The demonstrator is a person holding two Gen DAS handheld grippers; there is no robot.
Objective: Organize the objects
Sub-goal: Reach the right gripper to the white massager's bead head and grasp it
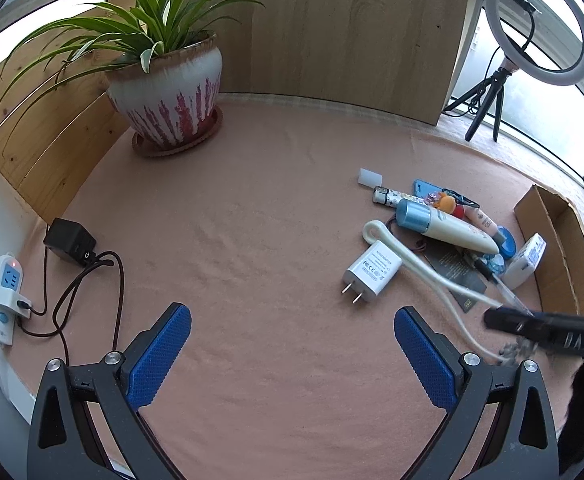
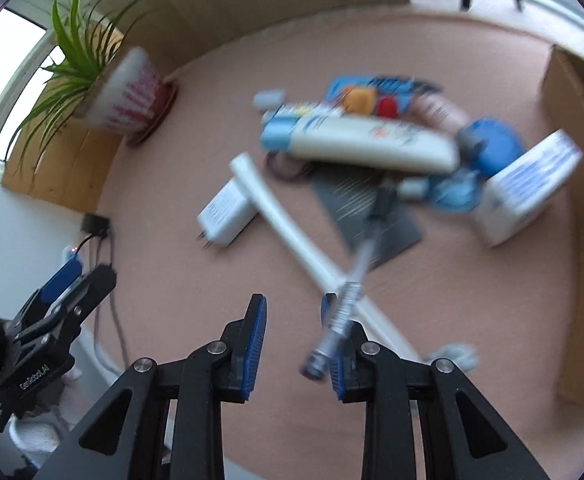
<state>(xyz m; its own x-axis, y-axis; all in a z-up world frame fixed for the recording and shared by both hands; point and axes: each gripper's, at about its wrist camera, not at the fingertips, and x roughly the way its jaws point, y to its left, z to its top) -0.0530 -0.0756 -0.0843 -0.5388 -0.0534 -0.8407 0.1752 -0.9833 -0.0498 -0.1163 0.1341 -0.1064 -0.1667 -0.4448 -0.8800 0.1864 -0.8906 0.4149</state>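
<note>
Daylit windows (image 1: 532,120), wood-panel wall (image 1: 352,28)

Pretty sure anyone can tell this is just a corner of my home, a sunroom or enclosed balcony by the look of it. Windows (image 1: 548,120) wrap around the back, and wooden boards (image 1: 356,32) lean against them. A spider plant in a painted pot (image 1: 167,92) sits at the table's (image 1: 251,240) far left corner on a pink cloth. A ring light on a tripod (image 1: 532,28) stands at the far right, a power strip (image 1: 5,296) at the left edge.
</note>
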